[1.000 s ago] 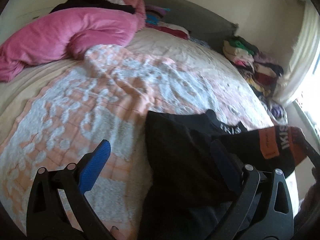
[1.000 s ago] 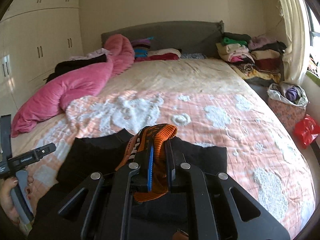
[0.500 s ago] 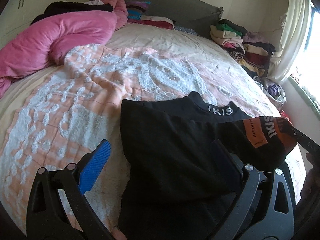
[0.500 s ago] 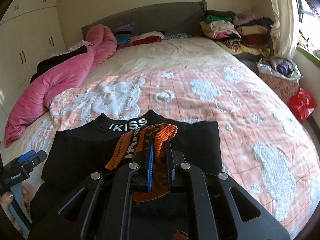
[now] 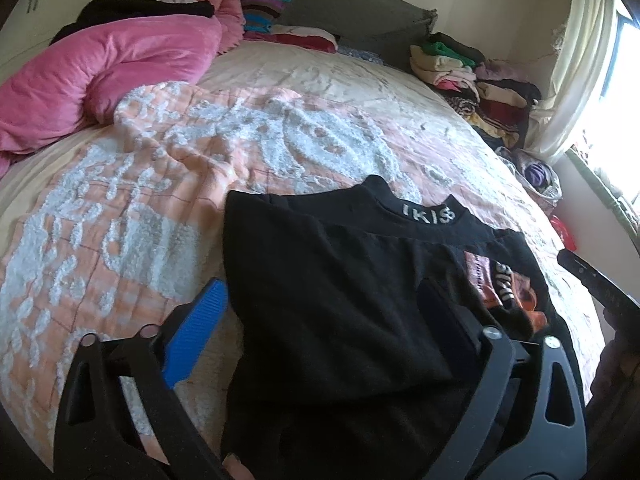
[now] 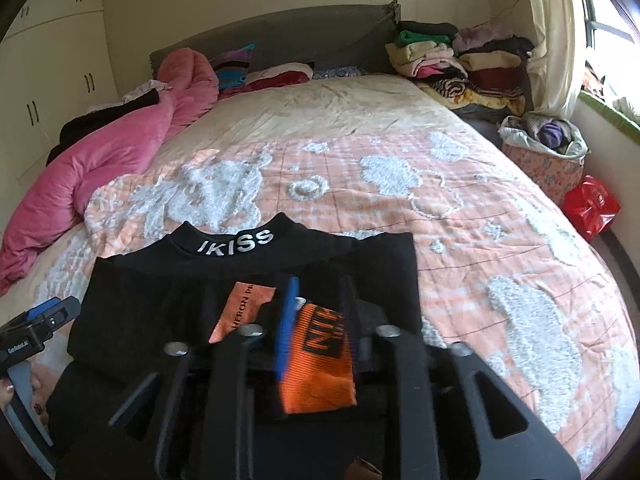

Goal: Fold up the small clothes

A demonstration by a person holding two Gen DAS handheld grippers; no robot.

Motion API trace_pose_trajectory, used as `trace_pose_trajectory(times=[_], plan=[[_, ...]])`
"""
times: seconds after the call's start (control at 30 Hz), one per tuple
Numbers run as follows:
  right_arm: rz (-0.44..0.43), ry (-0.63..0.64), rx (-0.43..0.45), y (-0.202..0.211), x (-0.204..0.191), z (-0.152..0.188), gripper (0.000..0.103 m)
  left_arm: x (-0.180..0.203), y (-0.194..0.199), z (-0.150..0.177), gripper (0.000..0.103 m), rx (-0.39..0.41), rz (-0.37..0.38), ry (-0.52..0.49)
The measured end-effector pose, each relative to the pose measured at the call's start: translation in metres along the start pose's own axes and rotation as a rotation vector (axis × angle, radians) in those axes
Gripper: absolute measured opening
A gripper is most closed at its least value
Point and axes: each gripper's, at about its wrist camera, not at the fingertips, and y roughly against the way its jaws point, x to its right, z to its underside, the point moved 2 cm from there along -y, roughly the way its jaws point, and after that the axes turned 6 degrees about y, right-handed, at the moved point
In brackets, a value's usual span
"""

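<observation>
bedroom, peach bedspread (image 6: 460, 216): right gripper (image 6: 316, 316) letting the orange cuff (image 6: 320, 364) go onto a half-folded black top (image 5: 332, 292).

right jaws are opening, pads no longer pinching, the cuff lying slack between them across the top's middle; to do it well, clear both pads fully before lifting so the knit is not dragged back off. left gripper (image 5: 316, 320) stands spread wide and is closing, one pad over the bedspread, the other over the black cloth, gripping nothing; likely it should pin the top's near left edge. black top lies at the bed's near edge, "ikiss" collar (image 6: 236, 244) pointing to the headboard; pink duvet (image 5: 108, 80) and stacked clothes (image 6: 452, 64) sit well apart.
</observation>
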Motion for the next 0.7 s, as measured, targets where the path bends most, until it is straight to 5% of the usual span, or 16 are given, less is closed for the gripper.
trace_pose_trajectory(times=[0.1,0.27,0.4,0.57,0.7], plan=[[-0.007,0.007,0.003,0.003,-0.001,0.002,0.031,0.006,-0.002,0.003,0.076,-0.019,0.015,-0.023],[-0.064,0.044,-0.045,-0.005,-0.019,0.009,0.031,0.016,-0.018,0.015,0.024,-0.115,0.007,-0.092],[-0.12,0.095,-0.083,-0.013,-0.045,0.016,0.031,0.008,-0.034,0.024,0.018,-0.214,-0.016,-0.086],[-0.198,0.158,-0.146,-0.03,-0.075,0.021,0.037,-0.008,-0.034,0.025,0.015,-0.239,0.02,-0.015],[-0.104,0.189,-0.246,-0.049,-0.074,0.036,0.036,-0.004,-0.031,0.028,0.015,-0.237,0.008,-0.037]])
